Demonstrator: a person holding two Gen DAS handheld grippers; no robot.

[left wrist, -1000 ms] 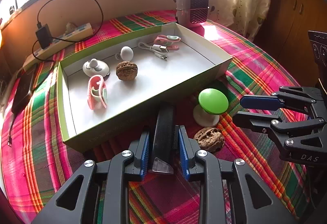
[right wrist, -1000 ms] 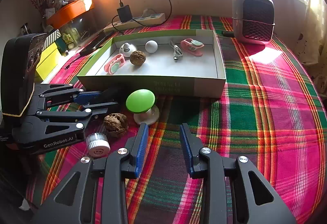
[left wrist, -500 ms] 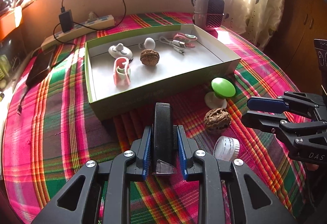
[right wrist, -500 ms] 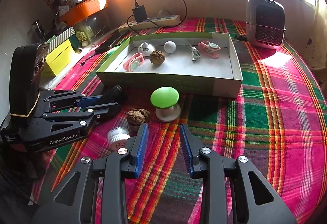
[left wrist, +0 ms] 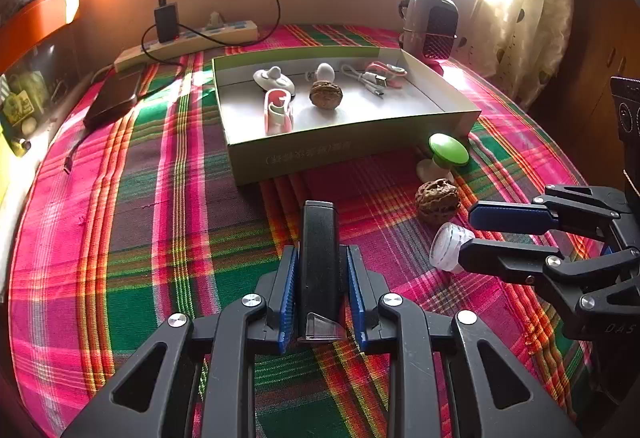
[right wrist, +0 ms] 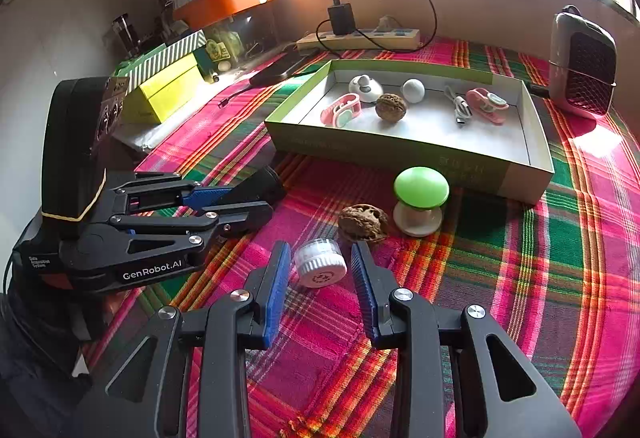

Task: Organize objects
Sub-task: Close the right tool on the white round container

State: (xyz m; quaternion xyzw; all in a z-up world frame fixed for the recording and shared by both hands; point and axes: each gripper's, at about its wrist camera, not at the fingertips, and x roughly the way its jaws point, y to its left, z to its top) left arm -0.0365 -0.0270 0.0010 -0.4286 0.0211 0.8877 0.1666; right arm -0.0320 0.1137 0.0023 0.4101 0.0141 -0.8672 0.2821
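My left gripper (left wrist: pixel 320 252) is shut on a black oblong thing (left wrist: pixel 319 238), held above the plaid cloth in front of the green box (left wrist: pixel 344 154). In the right wrist view the same gripper (right wrist: pixel 256 204) comes in from the left with the black thing (right wrist: pixel 262 182) sticking out of it. My right gripper (right wrist: pixel 320 254) stands open around a small white cap (right wrist: pixel 320 266) lying on the cloth, with a gap on each side. Beyond the cap lie a walnut (right wrist: pixel 362 222) and a green mushroom-shaped knob (right wrist: pixel 420 188). The box (right wrist: pixel 400 154) holds a second walnut, a white ball, pink clips and a cable.
A grey heater (left wrist: pixel 432 26) stands behind the box at the right. A power strip (left wrist: pixel 192 42) with a plugged charger lies along the back wall, with a black flat device (left wrist: pixel 116 98) near it. Yellow and striped boxes (right wrist: pixel 168 86) sit at the left edge.
My left gripper has drawn back from the box with the black thing. My right gripper has shifted left, so the white cap now lies between its fingers instead of beside them.
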